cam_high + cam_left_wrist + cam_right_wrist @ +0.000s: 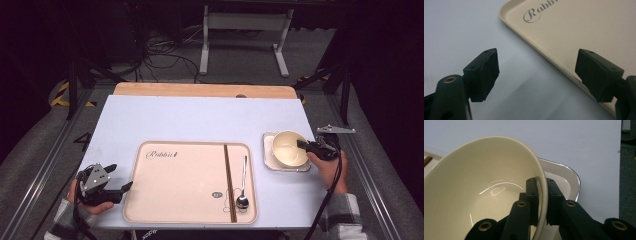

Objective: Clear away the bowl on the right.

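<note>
- The right gripper [306, 145] is clamped on the near-right rim of the cream bowl [289, 148]. In the right gripper view one jaw sits inside the wall and one outside, rim pinched between them, so that's a proper hold on the bowl [486, 187].
- The bowl sits in a small white dish [268, 161] by the right edge of the table [200, 117], just beside the right edge of the big beige tray [180, 180].
- The key relation: the tray lies straight to the left of the bowl, so I'd guess the next move is a lift and a short carry leftward over the tray's rim.
- A spoon [243, 184] and dark chopsticks [229, 182] lie lengthwise along the tray's right side, right where the bowl would cross. The open patch is further left.
- The left gripper [120, 189] rests at the tray's near-left corner, jaws wide apart with nothing between them. The right hand is clearly the nearer one.
</note>
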The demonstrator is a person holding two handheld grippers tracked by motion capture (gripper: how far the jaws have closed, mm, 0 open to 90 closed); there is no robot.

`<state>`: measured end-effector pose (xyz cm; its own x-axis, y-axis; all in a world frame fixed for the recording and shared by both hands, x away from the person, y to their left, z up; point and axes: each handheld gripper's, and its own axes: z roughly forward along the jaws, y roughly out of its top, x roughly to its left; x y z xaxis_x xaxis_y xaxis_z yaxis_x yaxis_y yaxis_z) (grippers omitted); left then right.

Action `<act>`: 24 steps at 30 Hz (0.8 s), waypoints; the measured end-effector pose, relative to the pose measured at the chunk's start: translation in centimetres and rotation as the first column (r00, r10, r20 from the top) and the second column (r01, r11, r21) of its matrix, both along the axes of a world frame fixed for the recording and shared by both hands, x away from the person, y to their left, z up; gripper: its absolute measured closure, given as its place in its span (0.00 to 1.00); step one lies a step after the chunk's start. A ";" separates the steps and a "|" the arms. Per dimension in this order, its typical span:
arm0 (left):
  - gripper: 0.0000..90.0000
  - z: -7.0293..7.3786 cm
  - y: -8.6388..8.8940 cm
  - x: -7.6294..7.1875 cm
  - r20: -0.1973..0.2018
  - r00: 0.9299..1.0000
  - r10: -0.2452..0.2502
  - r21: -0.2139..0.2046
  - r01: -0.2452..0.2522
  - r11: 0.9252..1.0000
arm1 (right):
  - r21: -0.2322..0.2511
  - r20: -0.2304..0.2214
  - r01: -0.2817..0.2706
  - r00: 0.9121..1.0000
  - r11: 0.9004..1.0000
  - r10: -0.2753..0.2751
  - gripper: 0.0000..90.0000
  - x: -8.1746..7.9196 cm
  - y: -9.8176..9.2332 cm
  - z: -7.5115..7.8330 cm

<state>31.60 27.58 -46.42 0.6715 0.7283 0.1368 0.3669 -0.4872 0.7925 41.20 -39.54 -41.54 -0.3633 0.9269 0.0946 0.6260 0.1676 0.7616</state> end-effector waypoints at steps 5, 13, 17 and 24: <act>0.22 0.0 0.1 0.0 0.000 1.000 0.003 -0.005 -0.003 1.000 | -0.002 0.044 0.002 0.999 1.000 -0.002 0.91 -0.4 0.2 0.6; 0.23 0.1 0.1 0.0 0.001 1.000 0.000 -0.004 0.000 1.000 | -0.025 0.092 -0.003 0.996 1.000 0.005 0.91 -0.9 0.6 1.2; 0.23 0.1 0.0 0.0 0.003 1.000 0.001 -0.005 -0.001 1.000 | -0.022 0.112 -0.009 0.994 1.000 0.011 0.91 -1.1 0.8 1.6; 0.22 0.1 0.0 0.0 0.004 1.000 0.002 -0.003 -0.002 1.000 | -0.012 0.144 -0.009 0.989 1.000 0.010 0.91 -1.4 0.8 2.2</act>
